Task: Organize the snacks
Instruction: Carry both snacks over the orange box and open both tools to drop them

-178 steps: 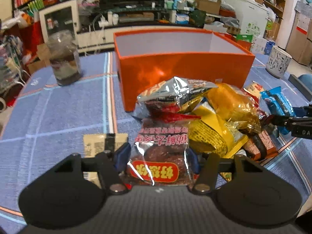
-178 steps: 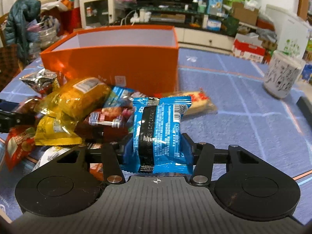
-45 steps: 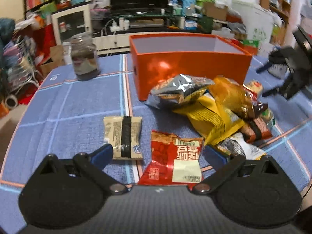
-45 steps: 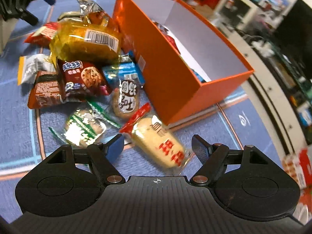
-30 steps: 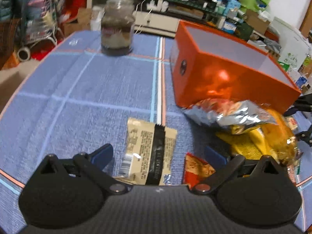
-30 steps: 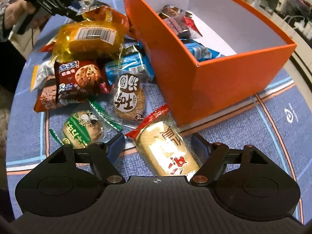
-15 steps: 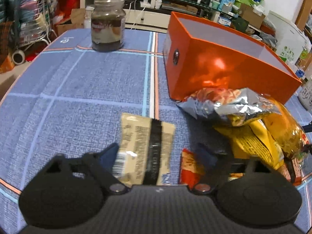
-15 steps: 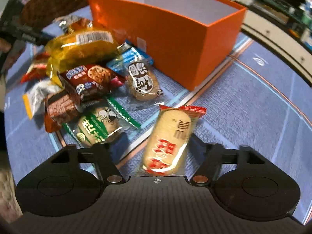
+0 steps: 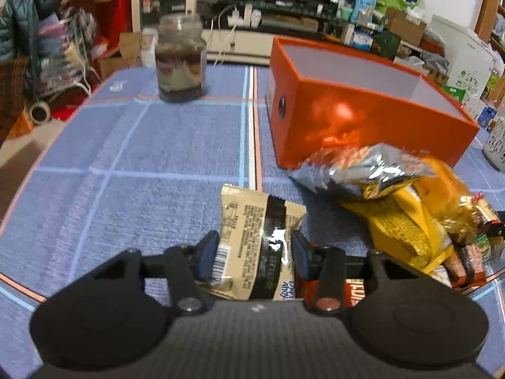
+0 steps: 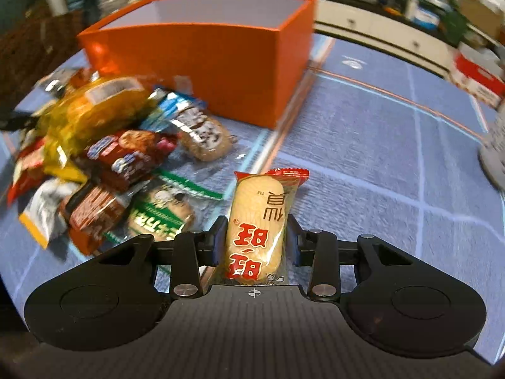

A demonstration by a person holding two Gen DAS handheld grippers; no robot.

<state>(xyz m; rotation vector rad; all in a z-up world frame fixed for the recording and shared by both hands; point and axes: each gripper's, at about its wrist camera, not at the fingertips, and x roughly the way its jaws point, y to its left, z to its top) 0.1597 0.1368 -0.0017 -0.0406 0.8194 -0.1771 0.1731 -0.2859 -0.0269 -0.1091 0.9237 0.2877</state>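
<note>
Left gripper [image 9: 255, 254], seen from its own wrist camera, is clamped on a beige snack packet with a black band [image 9: 256, 240]; both blue-padded fingers [image 9: 206, 254] press the packet's sides, and its far end points toward the orange box [image 9: 363, 120]. Whether the packet is clear of the blue checked tablecloth [image 9: 151, 164] cannot be told. Just beside the packet, on the right, lies a red packet [image 9: 350, 293], partly hidden by the gripper body. Beyond it, a heap begins with a silver foil bag [image 9: 363, 170] resting against the box wall and on a yellow packet [image 9: 401, 227]. A glass jar [image 9: 180, 63] stands upright, well apart, at the far left of the cloth. Right gripper [image 10: 256, 241], seen from the right wrist camera, is pinching a rice cracker packet with red lettering [image 10: 262, 227] held lengthwise between its fingers [image 10: 217, 241], red crimped end forward. The orange box [image 10: 205, 44] stands open ahead. To the left lie a green-printed packet [image 10: 161, 214], a brown cookie packet [image 10: 132, 154], a round biscuit in clear wrap [image 10: 203, 135] near the box corner, and a yellow-wrapped bun [image 10: 94, 110]; this side is motion-blurred.
</note>
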